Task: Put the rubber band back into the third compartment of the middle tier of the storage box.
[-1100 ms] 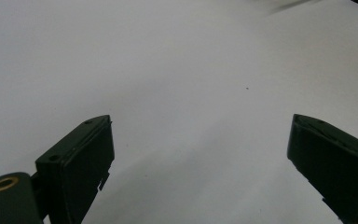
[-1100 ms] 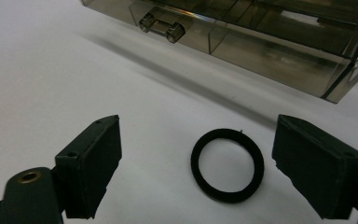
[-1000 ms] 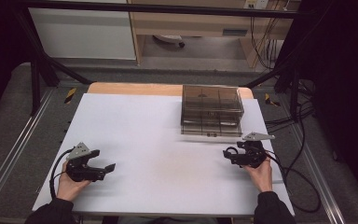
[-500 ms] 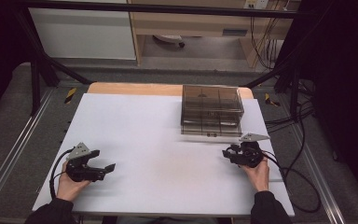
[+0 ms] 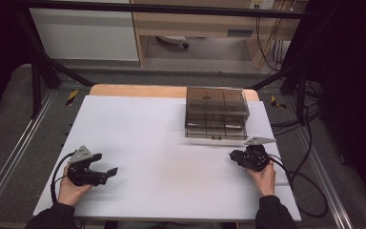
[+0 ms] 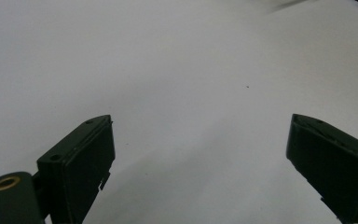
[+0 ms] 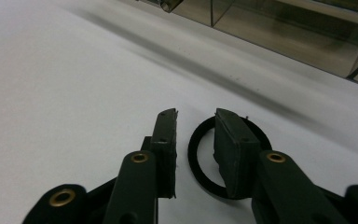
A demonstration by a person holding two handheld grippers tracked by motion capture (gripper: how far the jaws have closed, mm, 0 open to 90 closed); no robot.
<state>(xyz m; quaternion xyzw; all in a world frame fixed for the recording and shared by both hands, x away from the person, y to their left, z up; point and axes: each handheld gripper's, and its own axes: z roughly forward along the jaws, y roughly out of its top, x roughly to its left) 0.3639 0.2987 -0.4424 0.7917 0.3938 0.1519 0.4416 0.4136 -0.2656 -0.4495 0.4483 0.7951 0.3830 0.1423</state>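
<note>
Black ring (image 7: 200,161) lies flat on the white table (image 5: 171,138), near the smoked drawer box (image 5: 216,112). Left gripper view: left gripper (image 6: 200,161) jaws spread wide, holding nothing. Right gripper view: right gripper (image 7: 195,119) jaws have just been closing to a narrow gap, ring's near edge between them, pads not pressing.

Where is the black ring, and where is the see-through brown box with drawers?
Flat black ring (image 7: 196,161): right gripper view, on its left rim, beside the jaws.
See-through brown plastic drawer box (image 5: 215,110): high view, on its top face.
</note>
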